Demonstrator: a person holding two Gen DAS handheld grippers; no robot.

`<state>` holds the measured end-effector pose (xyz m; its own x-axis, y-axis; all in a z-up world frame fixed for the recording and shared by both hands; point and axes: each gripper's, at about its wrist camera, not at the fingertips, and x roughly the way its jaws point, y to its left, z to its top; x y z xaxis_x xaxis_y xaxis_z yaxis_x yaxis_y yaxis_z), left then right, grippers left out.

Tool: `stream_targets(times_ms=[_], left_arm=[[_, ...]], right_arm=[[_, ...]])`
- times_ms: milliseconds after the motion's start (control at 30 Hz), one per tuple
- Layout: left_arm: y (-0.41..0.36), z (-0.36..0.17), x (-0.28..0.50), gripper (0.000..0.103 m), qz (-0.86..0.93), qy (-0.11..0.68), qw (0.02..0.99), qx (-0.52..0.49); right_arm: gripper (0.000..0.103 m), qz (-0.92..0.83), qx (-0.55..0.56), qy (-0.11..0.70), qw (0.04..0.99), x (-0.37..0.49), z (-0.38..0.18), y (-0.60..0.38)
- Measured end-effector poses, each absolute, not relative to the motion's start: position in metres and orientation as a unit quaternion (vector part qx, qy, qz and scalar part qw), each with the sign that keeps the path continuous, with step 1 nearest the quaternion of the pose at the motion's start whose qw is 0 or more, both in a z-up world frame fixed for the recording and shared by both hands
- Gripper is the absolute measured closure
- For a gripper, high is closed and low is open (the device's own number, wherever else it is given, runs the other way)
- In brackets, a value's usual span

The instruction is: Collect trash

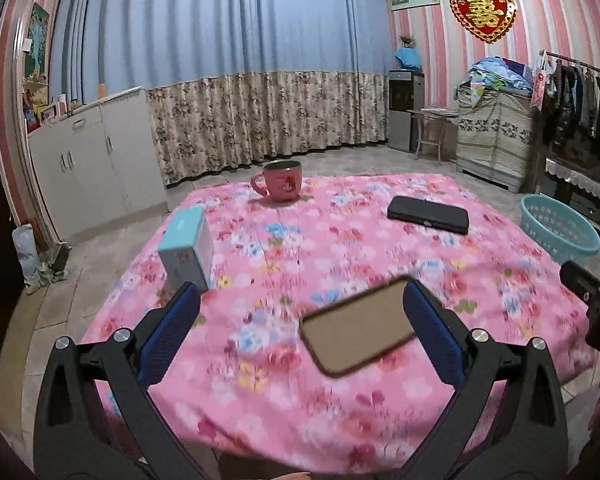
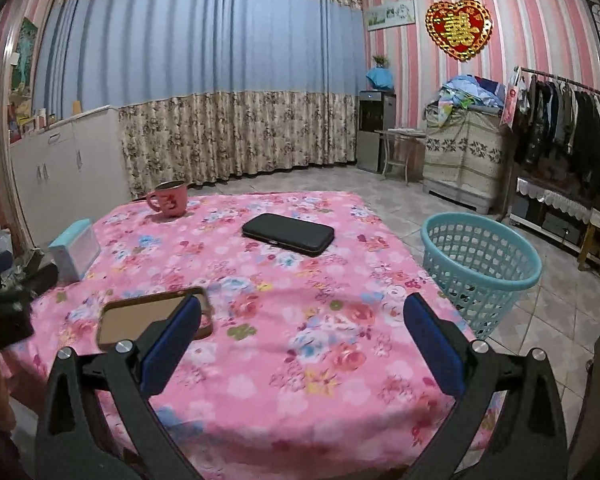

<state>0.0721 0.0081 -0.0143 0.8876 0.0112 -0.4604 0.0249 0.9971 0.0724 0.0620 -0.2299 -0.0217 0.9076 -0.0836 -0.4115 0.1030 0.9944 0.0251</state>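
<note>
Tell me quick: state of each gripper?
Left gripper: open, holding nothing, above the floral tablecloth near the phone.
Right gripper: open, holding nothing.

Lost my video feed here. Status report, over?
Left gripper and right gripper both open, empty. Nothing collected; turquoise plastic lattice basket waits on floor beside table. Brown-faced phone lies under left gripper. Path clear.
</note>
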Motion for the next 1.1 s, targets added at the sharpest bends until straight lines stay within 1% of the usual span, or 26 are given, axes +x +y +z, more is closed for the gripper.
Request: stream_targets(times_ms=[133,500,867,1100], left_arm=[[0.008,-0.022,0.065,0.005,-0.016,0.242,0.97,0.03],[0.013,-0.017,0.059,0.005,-0.024,0.227,0.974,0.011],[0.021,-0.013,0.05,0.005,-0.031,0.211,0.977,-0.004],[0.021,-0.016,0.049,0.005,-0.034,0.207,0.978,-0.004]], right_arm=[[0.004,-0.049,0.014,0.203,0.978,0.059,-0.025,-0.217],[0.004,-0.047,-0.006,0.187,0.981,0.048,-0.027,-0.203],[0.004,-0.039,0.025,0.187,0.981,0.048,-0.031,-0.21],[0.004,-0.041,0.02,0.179,0.983,0.045,-0.037,-0.208]])
